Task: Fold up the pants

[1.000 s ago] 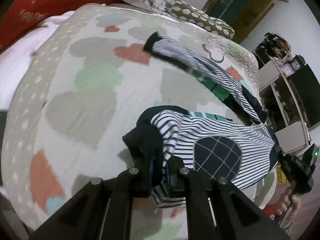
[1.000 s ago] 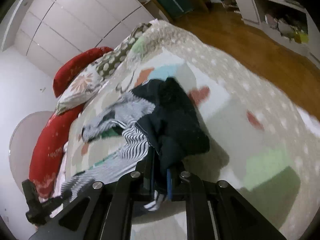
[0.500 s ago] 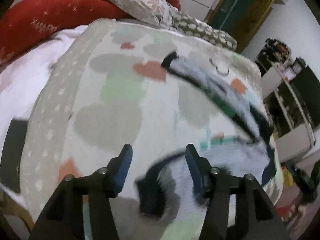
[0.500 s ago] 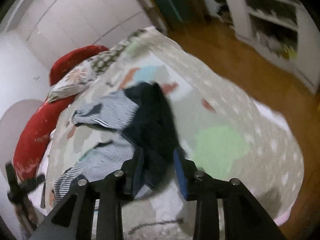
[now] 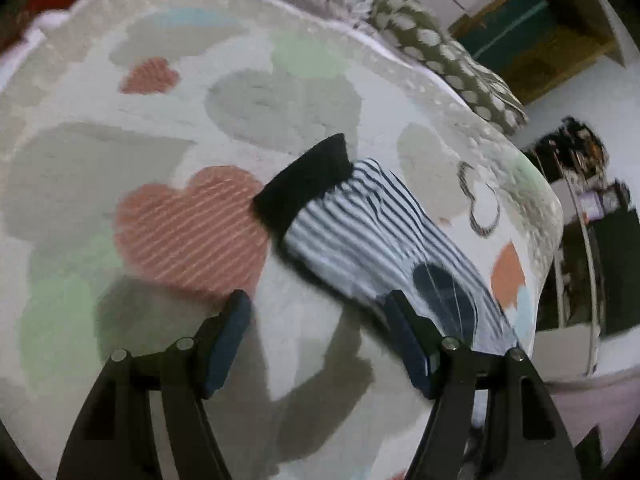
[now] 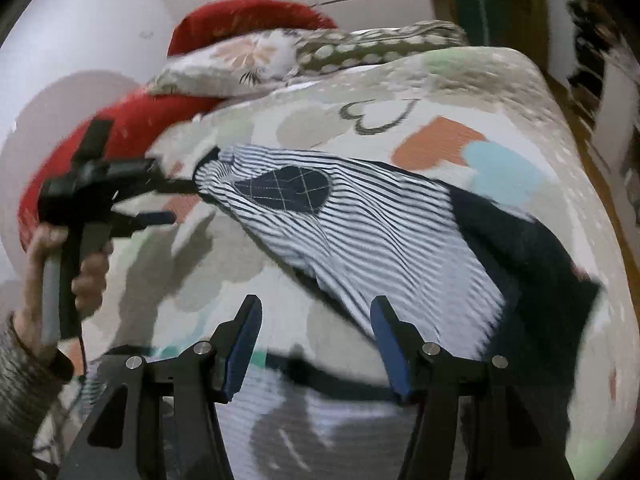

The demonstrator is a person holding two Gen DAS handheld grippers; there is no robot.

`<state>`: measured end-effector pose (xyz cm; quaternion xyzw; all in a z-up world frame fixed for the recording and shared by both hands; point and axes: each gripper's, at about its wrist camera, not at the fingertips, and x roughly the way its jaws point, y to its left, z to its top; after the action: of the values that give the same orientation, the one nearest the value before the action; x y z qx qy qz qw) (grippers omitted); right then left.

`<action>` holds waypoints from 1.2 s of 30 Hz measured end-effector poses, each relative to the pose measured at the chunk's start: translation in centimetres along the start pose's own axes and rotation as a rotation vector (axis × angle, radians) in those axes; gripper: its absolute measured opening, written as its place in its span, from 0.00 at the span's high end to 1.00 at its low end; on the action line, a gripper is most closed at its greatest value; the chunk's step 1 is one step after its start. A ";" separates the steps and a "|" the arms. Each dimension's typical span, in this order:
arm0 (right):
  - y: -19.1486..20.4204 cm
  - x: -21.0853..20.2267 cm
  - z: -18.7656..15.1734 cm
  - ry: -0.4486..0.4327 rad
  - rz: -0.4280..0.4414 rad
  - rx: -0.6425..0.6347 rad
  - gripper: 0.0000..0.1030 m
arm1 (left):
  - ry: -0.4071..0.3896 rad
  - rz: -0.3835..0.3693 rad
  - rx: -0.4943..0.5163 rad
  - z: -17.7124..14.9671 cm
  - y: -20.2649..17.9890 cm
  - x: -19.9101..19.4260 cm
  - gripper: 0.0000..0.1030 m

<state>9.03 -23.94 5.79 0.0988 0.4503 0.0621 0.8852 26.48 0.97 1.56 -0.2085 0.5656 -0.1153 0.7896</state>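
The striped navy-and-white pants (image 6: 360,232) lie on the heart-patterned bedspread (image 6: 460,80). One leg with a dark knee patch (image 6: 286,188) stretches toward the pillows and ends in a dark cuff (image 5: 304,184). My left gripper (image 5: 316,320) is open and empty just short of that cuff; it also shows in the right wrist view (image 6: 160,200). My right gripper (image 6: 316,328) is open and empty over the near part of the pants, where a blurred striped leg (image 6: 320,420) lies below it. The dark waistband (image 6: 532,256) lies at the right.
Red cushions (image 6: 240,20) and patterned pillows (image 6: 312,52) lie at the head of the bed. A wooden floor and shelving (image 5: 580,220) are beyond the bed's right edge. The bedspread (image 5: 120,160) left of the cuff is bare.
Both grippers have let go of the pants and opened. The left one has moved up the bed to the leg cuff. The pants now lie spread flatter on the bedspread.
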 end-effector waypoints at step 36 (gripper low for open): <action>-6.5 -1.2 6.0 0.105 0.001 -0.054 0.29 | -0.048 0.074 0.480 -3.6 -1.9 -7.5 0.31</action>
<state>13.33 -31.22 8.68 0.0715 0.4943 0.0799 0.8627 20.73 1.70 7.81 0.0030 0.5101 -0.2125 0.8335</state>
